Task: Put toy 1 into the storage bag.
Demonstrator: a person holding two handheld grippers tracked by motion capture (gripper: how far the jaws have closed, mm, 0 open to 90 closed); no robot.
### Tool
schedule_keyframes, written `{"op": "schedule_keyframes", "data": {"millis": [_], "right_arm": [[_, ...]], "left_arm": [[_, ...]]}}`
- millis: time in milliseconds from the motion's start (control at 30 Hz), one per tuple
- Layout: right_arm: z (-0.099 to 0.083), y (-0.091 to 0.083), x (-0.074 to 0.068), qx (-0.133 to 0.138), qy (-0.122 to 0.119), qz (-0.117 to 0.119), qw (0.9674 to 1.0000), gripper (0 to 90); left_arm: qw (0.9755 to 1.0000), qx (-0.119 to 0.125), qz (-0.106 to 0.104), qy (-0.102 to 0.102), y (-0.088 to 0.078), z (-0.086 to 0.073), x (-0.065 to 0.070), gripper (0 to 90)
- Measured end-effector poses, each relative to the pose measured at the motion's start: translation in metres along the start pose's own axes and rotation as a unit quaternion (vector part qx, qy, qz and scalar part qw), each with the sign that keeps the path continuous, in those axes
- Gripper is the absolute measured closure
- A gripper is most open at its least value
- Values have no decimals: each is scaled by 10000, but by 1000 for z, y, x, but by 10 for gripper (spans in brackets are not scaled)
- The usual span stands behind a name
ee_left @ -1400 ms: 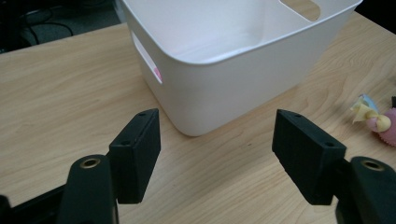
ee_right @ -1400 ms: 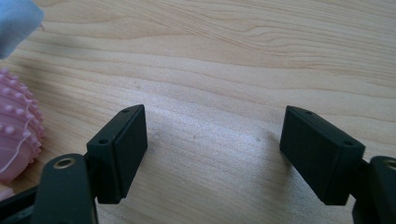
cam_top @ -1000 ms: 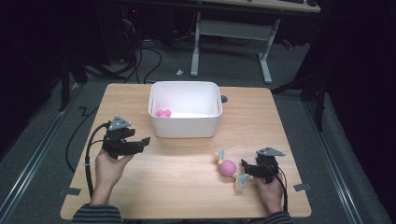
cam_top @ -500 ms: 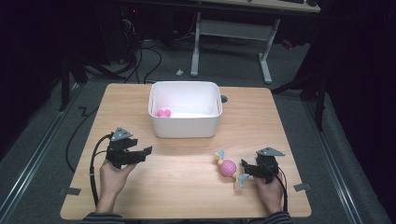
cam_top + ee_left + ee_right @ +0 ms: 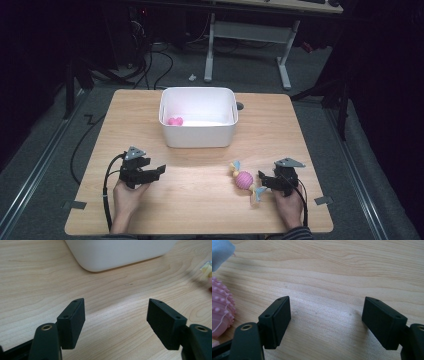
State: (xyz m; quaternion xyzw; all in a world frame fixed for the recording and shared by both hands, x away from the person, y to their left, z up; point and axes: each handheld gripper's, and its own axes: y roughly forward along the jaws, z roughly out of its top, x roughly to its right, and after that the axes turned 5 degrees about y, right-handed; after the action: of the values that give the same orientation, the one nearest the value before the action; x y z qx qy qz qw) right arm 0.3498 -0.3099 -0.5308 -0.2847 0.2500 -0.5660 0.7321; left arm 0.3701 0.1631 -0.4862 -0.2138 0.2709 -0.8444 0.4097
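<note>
A candy-shaped toy (image 5: pixel 244 180), a pink knobbly ball with yellow and blue ends, lies on the wooden table (image 5: pixel 200 200) at the near right. My right gripper (image 5: pixel 262 179) rests just right of it, jaws open and pointing at it. In the right gripper view the ball (image 5: pixel 220 311) and a blue end (image 5: pixel 220 250) sit left of the open gripper (image 5: pixel 327 307), with bare wood between the jaws. My left gripper (image 5: pixel 158 171) is low over the near left, open and holding nothing. A white bin (image 5: pixel 197 117) holds a small pink thing (image 5: pixel 175 121).
In the left gripper view the bin's wall (image 5: pixel 120 252) stands ahead of the open gripper (image 5: pixel 116 307), and the toy's yellow end (image 5: pixel 207 268) shows at the right edge. Cables trail from both grippers. A desk frame (image 5: pixel 247 35) stands on the floor beyond the table.
The left hand has sunk toward the table and come nearer the front edge, its jaws still open and holding nothing. The right hand and the toy have not moved.
</note>
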Motion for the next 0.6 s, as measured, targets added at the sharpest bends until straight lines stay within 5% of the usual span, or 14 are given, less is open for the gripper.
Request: {"op": "schedule_keyframes", "data": {"millis": [233,433,600], "right_arm": [[0,0,0,1,4,4,10000,231],[0,0,0,5,-3,6,10000,232],[0,0,0,0,3,0,10000,232]], "left_arm": [[9999,-56,120,-15,11,-13,1,313],[9986,-123,491,145,26,-24,2,314],[9980,-136,600,129,31,-29,0,316]]}}
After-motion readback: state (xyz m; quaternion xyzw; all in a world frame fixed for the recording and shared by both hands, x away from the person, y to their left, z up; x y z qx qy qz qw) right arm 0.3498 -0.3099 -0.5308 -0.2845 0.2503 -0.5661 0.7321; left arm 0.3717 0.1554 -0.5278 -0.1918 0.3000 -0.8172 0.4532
